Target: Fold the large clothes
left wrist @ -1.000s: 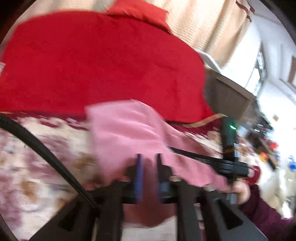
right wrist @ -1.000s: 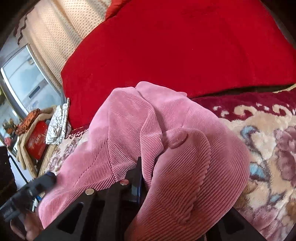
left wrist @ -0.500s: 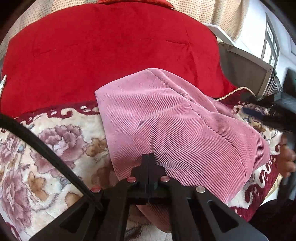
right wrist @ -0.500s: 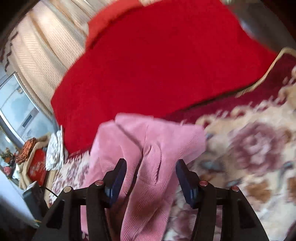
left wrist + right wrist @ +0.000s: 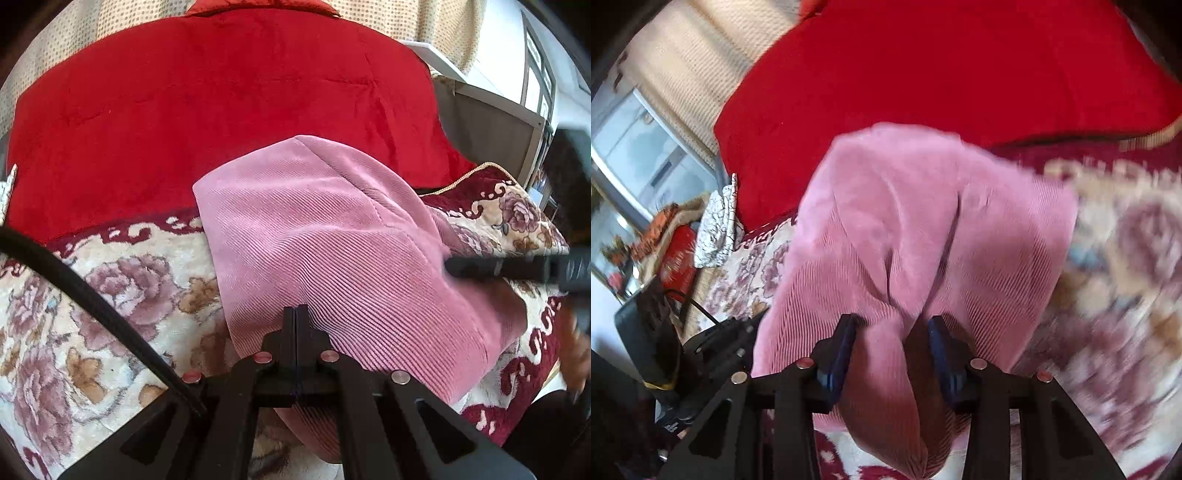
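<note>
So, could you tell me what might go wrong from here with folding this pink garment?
The left hand-held gripper is shut on one edge of the pink garment, while the right hand-held gripper is open around a bunched fold; pulling on one side only could drag the fold askew. If the right closes there, it may pinch several layers and lock in creases. The black cable lying across the floral blanket could snag.

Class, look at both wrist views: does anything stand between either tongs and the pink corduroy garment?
Nothing visible does. The left tongs are shut at the pink corduroy garment, at its near edge; the right tongs are open, with a fold of the fabric between the fingers.
</note>
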Tool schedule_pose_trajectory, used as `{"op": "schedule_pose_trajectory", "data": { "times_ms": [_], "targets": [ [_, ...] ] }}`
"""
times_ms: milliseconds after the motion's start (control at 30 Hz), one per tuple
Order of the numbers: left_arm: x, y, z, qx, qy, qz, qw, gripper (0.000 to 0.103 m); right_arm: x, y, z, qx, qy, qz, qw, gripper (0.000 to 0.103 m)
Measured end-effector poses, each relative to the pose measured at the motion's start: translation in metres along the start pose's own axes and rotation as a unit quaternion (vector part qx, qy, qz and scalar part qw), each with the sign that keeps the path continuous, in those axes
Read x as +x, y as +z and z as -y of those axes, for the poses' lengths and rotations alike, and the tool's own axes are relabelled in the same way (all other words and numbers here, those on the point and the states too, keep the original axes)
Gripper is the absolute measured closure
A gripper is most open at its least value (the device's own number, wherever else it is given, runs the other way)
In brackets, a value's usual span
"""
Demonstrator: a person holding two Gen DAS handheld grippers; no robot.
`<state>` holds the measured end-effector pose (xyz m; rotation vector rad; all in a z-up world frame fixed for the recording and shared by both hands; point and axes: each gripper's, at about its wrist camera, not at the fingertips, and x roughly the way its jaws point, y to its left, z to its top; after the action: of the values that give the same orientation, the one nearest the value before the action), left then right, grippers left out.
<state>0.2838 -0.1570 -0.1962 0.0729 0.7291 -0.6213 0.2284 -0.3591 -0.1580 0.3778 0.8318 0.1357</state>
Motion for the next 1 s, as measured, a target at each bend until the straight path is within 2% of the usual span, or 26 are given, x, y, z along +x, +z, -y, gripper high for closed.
{"op": "schedule_pose_trajectory", "data": {
  "times_ms": [33,100,200,267,300,333,367,400,433,500,600,667,833,933,1000],
  "targets": [
    [0.0,0.0,-0.001,-0.003,-0.003,-0.001,1.0,0.103,-0.006,0.008,-0.005,-0.016,-0.016,0.013,1.0,0.059],
    [0.0,0.0,0.001,0.003,-0.001,0.0,1.0,0.103,-0.012,0.032,-0.013,-0.028,-0.022,0.033,0.999,0.058],
    [0.001,0.0,0.004,0.011,0.004,0.003,0.9999,0.103,0.0,0.072,-0.026,-0.046,-0.035,0.038,0.998,0.058],
    [0.002,0.0,0.004,0.014,0.002,0.003,0.9999,0.103,0.028,0.095,-0.028,-0.043,-0.044,0.008,0.998,0.058],
    [0.002,0.0,0.004,0.014,0.0,0.003,0.9999,0.103,0.056,0.106,-0.025,-0.037,-0.058,-0.03,0.997,0.058],
    [0.003,0.0,0.003,0.013,-0.002,0.004,0.9999,0.103,0.077,0.112,-0.021,-0.036,-0.083,-0.054,0.994,0.059],
    [0.004,0.001,0.002,0.009,-0.003,0.004,0.9999,0.103,0.095,0.114,-0.015,-0.036,-0.112,-0.075,0.99,0.056],
    [0.006,0.002,0.0,0.002,-0.004,0.002,1.0,0.103,0.12,0.114,-0.003,-0.019,-0.115,-0.103,0.988,0.054],
    [0.007,0.003,-0.004,-0.005,-0.014,0.0,0.9999,0.103,0.127,0.115,0.005,0.003,-0.1,-0.109,0.989,0.054],
    [0.006,0.004,-0.005,-0.003,-0.019,-0.002,0.9998,0.103,0.118,0.12,0.011,0.032,-0.086,-0.102,0.991,0.053],
    [0.004,0.0,0.002,0.025,0.0,0.004,0.9997,0.103,0.094,0.112,0.006,0.017,-0.087,-0.08,0.993,0.053],
    [0.003,-0.002,0.002,0.03,0.008,0.005,0.9995,0.103,0.069,0.105,0.009,0.031,-0.081,-0.061,0.994,0.053],
    [0.002,-0.005,-0.003,0.024,0.013,0.005,0.9996,0.103,-0.011,0.068,-0.008,0.016,-0.054,0.017,0.998,0.053],
    [0.0,-0.007,-0.002,0.025,0.021,0.007,0.9995,0.103,-0.035,0.037,-0.023,-0.01,-0.047,0.032,0.998,0.054],
    [-0.007,-0.009,0.003,0.025,0.026,0.009,0.9993,0.103,-0.029,0.019,-0.032,-0.024,-0.041,0.016,0.999,0.055]
  ]
}}
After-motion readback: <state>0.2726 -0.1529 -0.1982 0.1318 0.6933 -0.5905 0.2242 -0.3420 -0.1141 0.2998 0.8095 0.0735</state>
